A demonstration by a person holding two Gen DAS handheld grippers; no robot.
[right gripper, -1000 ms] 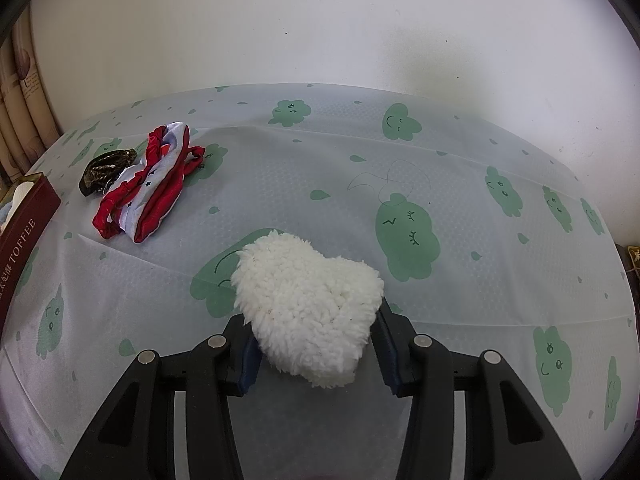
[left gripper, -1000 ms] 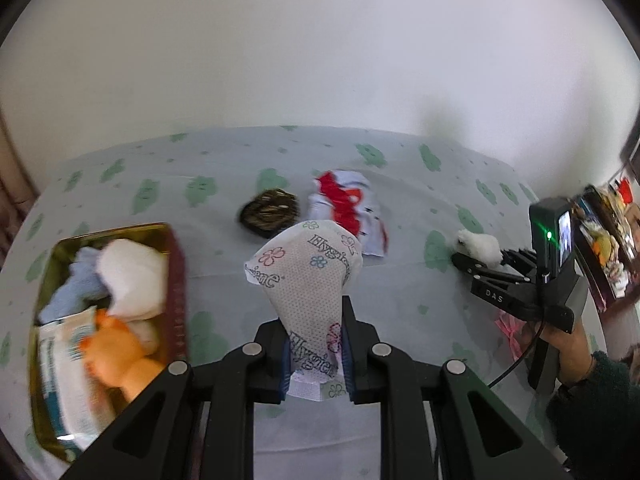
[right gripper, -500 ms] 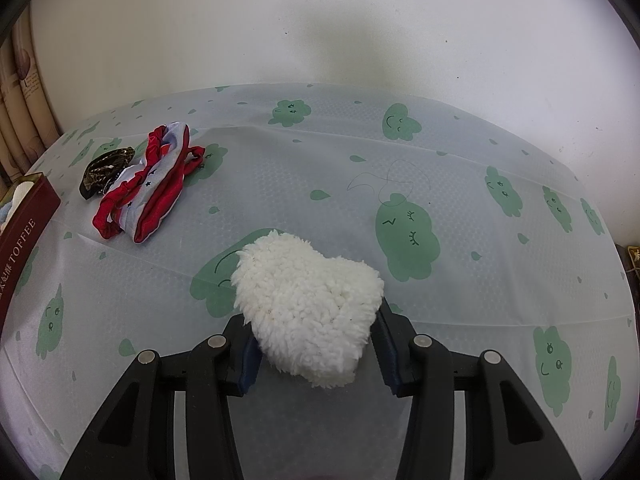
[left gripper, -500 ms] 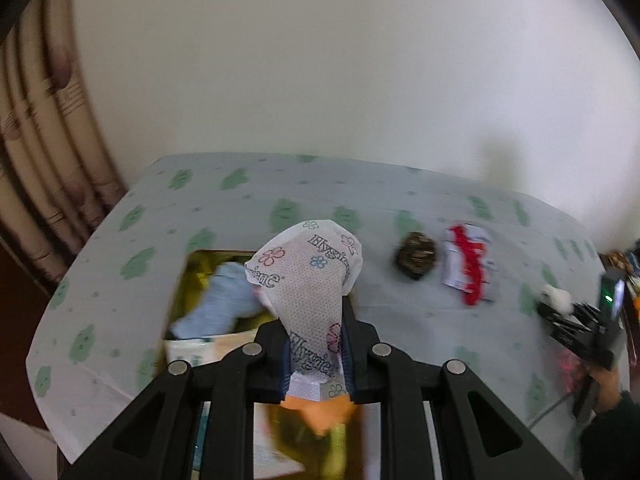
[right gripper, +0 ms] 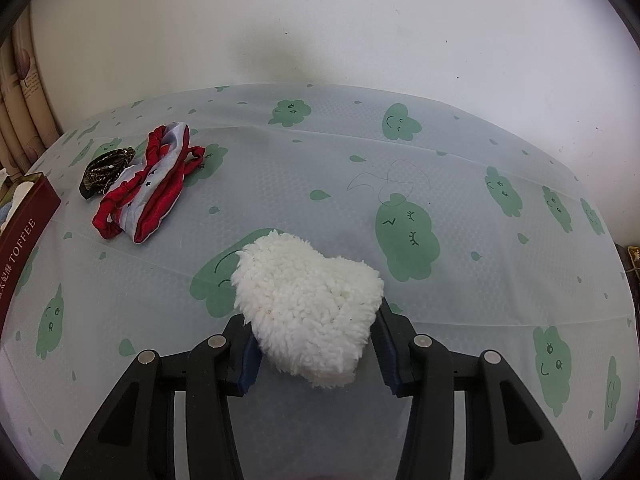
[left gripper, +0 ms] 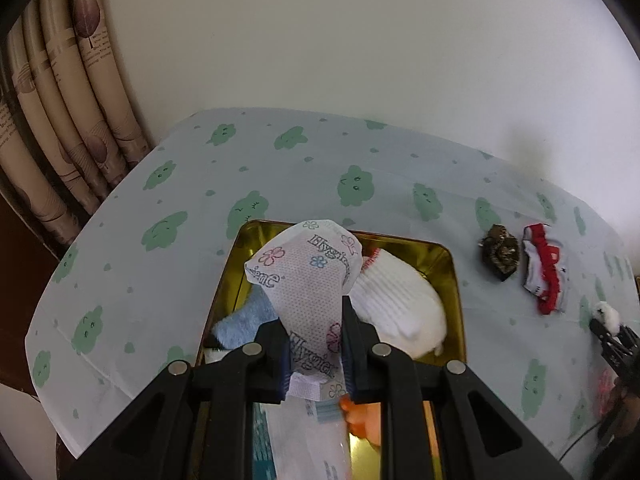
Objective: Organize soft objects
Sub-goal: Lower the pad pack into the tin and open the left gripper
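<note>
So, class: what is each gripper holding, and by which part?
The left gripper pinches the white printed packet near its lower end, above the gold tin. The right gripper clamps the fluffy white piece across its lower sides.

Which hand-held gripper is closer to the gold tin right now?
Left. The left hand-held gripper holds the floral packet right above the gold tin. The right hand-held gripper, gripping the white fluffy piece, is off to the tin's side, past the red-and-white cloth.

Glossy gold metal tin [left gripper: 448, 276]; fluffy white fleece pad [right gripper: 308, 308]
</note>
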